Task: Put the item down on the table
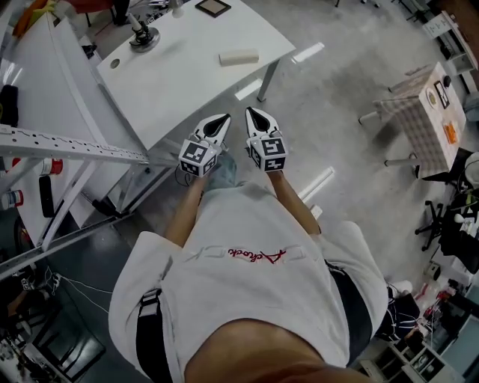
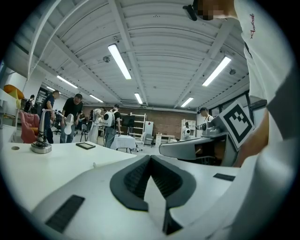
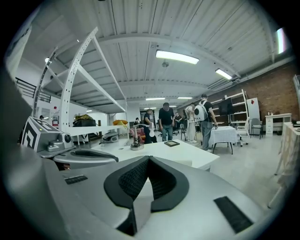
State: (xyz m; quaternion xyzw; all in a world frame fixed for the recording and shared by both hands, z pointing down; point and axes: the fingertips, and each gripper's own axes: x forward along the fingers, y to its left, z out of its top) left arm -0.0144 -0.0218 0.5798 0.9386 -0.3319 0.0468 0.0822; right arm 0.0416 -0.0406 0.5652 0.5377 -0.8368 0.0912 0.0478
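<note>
A pale beige block (image 1: 239, 57) lies flat on the white table (image 1: 179, 78), near its right end. Nothing touches it. Both grippers are held side by side close to the person's chest, over the floor just short of the table's near edge, pointing toward it. The left gripper (image 1: 223, 119) is shut with nothing in it; its dark pads meet at the tip (image 2: 150, 157). The right gripper (image 1: 251, 111) is shut and empty too, pads pressed together (image 3: 149, 159). Each gripper shows in the other's view: the right gripper (image 2: 206, 144) and the left gripper (image 3: 84, 156).
On the table's far side stand a metal stand on a round base (image 1: 144, 37) and a small dark frame (image 1: 213, 7). A white shelving frame (image 1: 67, 146) runs along the left. A cloth-covered small table (image 1: 426, 112) and a chair (image 1: 441, 217) are at right. People (image 3: 166, 123) stand in the background.
</note>
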